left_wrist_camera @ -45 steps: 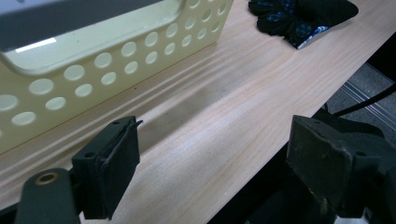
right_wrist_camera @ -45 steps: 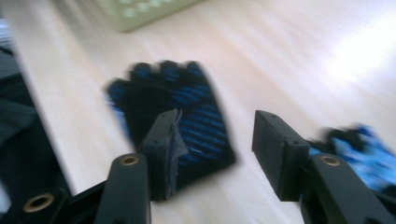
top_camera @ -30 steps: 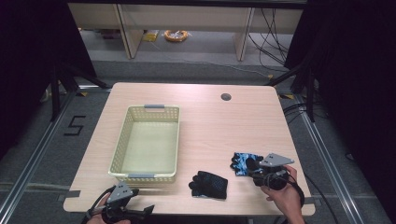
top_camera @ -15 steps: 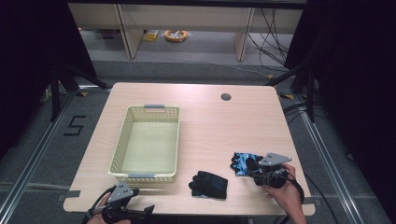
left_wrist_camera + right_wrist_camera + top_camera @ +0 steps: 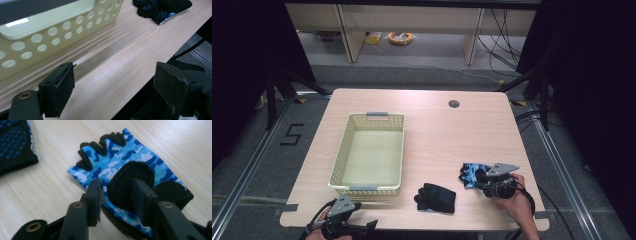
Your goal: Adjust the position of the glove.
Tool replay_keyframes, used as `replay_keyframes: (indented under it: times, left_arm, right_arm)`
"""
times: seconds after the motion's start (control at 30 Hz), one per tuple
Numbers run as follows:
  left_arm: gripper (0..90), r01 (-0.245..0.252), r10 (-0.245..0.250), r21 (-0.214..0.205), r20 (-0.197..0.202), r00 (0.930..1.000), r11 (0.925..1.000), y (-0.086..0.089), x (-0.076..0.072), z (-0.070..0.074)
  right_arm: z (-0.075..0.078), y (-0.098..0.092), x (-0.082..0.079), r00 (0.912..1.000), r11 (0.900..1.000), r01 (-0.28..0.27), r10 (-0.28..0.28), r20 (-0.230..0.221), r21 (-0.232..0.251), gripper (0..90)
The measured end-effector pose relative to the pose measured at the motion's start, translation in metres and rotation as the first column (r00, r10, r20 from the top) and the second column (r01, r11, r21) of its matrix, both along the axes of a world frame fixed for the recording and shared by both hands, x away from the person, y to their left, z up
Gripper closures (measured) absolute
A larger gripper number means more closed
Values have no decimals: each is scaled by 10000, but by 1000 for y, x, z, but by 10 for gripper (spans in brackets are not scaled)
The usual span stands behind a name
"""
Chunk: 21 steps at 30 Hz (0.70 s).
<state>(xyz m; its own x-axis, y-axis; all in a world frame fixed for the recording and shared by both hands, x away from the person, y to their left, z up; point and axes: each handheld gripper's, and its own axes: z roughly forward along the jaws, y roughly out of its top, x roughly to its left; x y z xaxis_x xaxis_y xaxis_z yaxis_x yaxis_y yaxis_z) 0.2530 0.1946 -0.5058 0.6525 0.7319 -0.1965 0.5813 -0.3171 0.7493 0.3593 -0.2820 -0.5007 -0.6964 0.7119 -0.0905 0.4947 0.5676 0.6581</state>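
Right gripper [image 5: 116,192] lowered onto blue camouflage glove [image 5: 130,167] (fingerless, flat on the table [image 5: 437,130]), jaws just narrowing astride its black patch, not yet pinching, left gripper [image 5: 115,87] gaping empty beside the basket [image 5: 50,37], 1 black glove [image 5: 435,197] nearby.

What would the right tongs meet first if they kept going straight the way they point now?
The blue camouflage glove. The right tongs already straddle its black wrist patch, their jaws just closing, so the glove and the table beneath come first. Whether the pads touch yet is unclear.
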Motion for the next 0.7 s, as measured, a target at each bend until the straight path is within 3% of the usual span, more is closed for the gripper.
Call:
replay_keyframes:
  times: [0.03,0.07,0.13,0.17,0.37,0.4,0.5,0.53,0.67,0.7]
  left_arm:
    - [165,-34,34,-34,51,10000,10000,0,0,0]
    - [165,-21,22,-48,53,10000,10000,0,0,0]
    - [165,175,-173,162,-94,9998,9997,1,0,1]
    - [165,175,-173,162,-94,9998,9997,1,0,1]
    - [165,151,-150,307,-54,9999,9994,2,0,0]
    - [165,54,-54,-21,14,10000,10000,-1,0,-1]
    - [165,40,-40,-27,0,10000,10000,-1,0,-1]
    - [165,269,-263,431,-141,9996,9987,3,1,1]
    - [166,230,-226,362,-108,9997,9991,2,1,1]
    - [166,40,-40,18,-78,10000,10000,0,0,0]
  right_arm:
    - [0,-1,0,9999,9999,-96,96,36,-36,656]
    - [0,0,-1,9996,9998,-156,158,-239,76,716]
    - [0,-1,-1,9986,9992,-334,343,-392,224,804]
    - [-2,0,0,9989,9987,-410,417,-205,307,825]
    - [0,0,1,9982,9986,-488,494,-339,179,869]
    - [2,0,0,9983,9983,-574,575,-101,104,872]
    - [7,-2,0,9982,9983,-583,583,-112,-7,873]
    - [10,-3,0,9988,9988,-484,485,-24,81,874]
    - [21,-7,0,9974,9988,-458,447,570,186,874]
    - [28,-8,-1,9958,9988,-335,302,868,361,874]
